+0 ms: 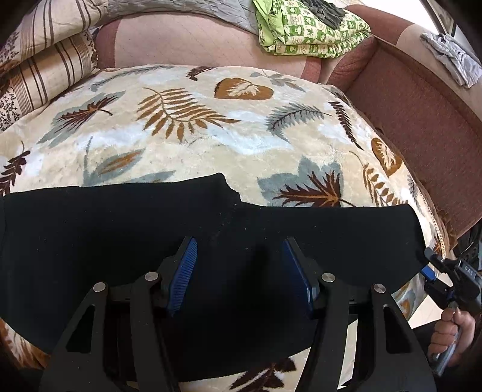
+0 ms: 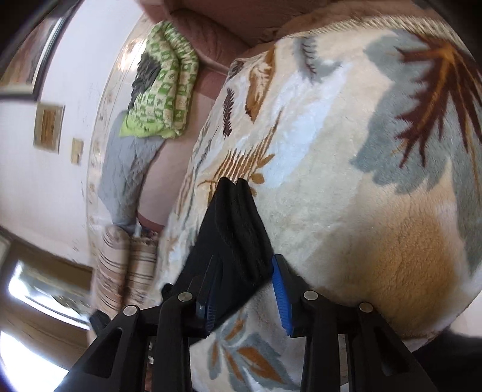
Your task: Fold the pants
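Note:
Black pants lie flat across the near part of a leaf-patterned blanket, folded lengthwise. My left gripper hovers over the middle of the pants with its blue pads wide apart and nothing between them. My right gripper sits at the pants' right end, seen small in the left wrist view. In the right wrist view the right gripper has its jaws apart around the thick end of the pants, which lies between the blue pads.
A green patterned folded quilt lies on the pink mattress behind. Striped pillows sit at the far left. A brown upholstered bed frame runs along the right, with a grey cloth on it.

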Motion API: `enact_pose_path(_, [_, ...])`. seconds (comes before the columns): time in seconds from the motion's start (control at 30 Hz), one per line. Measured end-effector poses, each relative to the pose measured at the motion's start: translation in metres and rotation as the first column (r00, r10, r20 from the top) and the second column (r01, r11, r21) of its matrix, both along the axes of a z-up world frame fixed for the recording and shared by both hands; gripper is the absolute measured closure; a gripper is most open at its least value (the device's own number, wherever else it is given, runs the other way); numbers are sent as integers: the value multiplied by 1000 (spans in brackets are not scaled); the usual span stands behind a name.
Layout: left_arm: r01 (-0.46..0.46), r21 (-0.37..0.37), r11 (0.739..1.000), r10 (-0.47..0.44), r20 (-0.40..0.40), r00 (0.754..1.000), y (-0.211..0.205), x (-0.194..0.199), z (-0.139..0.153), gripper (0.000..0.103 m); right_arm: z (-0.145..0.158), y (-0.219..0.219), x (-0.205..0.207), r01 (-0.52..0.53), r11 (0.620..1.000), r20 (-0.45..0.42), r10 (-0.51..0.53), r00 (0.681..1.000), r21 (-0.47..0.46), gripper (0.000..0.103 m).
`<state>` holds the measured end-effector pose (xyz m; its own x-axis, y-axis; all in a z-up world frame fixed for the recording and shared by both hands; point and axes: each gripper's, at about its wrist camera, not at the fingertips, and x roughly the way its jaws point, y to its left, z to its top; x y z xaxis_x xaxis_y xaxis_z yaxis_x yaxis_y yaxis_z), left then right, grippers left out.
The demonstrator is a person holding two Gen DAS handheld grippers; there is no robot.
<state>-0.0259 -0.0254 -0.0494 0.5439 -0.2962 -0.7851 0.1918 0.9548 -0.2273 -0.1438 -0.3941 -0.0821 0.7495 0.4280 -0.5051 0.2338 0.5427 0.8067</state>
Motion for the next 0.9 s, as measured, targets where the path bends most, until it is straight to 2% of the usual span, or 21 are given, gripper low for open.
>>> enact_pose_path(0.03, [-2, -1, 1000, 2, -1, 1000, 1, 0, 0, 44, 3, 4, 2, -15, 998, -6, 15, 1000, -56, 88])
enact_pose_path(0.07, [-8, 2, 1000, 8, -1, 1000, 2, -1, 1, 44, 8, 10, 4, -33, 990, -20, 31, 999, -137, 92])
enact_pose_path(0.23, [-64, -3, 998, 64, 52, 997, 21, -12, 19, 44, 41, 43, 7, -46, 913, 37, 67, 997, -406, 94])
enact_pose_path(0.3, [-108, -13, 994, 109, 87, 990, 37, -16, 26, 44, 52, 57, 7, -54, 888, 69, 96, 993, -456, 94])
enact_pose_path(0.4, [-228, -10, 974, 227, 119, 966, 72, -20, 31, 44, 64, 85, 11, -126, 879, 128, 206, 970, -460, 94])
enact_pose_path(0.53, [-362, -111, 925, 370, 55, 928, 120, -20, 23, 44, 70, 135, 26, -262, 886, 204, 357, 912, -381, 94])
enact_pose_path(0.63, [-406, -180, 896, 417, 23, 909, 133, -21, 19, 44, 71, 181, 41, -353, 865, 227, 446, 865, -356, 94])
enact_pose_path(0.7, [-396, -194, 898, 408, 29, 912, 132, -22, 19, 44, 74, 211, 50, -402, 838, 230, 501, 834, -369, 94])
enact_pose_path(0.8, [-375, -187, 908, 387, 32, 922, 127, -20, 18, 44, 77, 265, 62, -476, 778, 212, 589, 780, -410, 94])
enact_pose_path(0.83, [-373, -193, 908, 385, 28, 922, 129, -20, 17, 44, 73, 281, 66, -495, 754, 180, 610, 772, -432, 94])
enact_pose_path(0.9, [-376, -210, 902, 389, 21, 921, 133, -20, 17, 44, 65, 300, 69, -522, 731, 141, 631, 763, -440, 94])
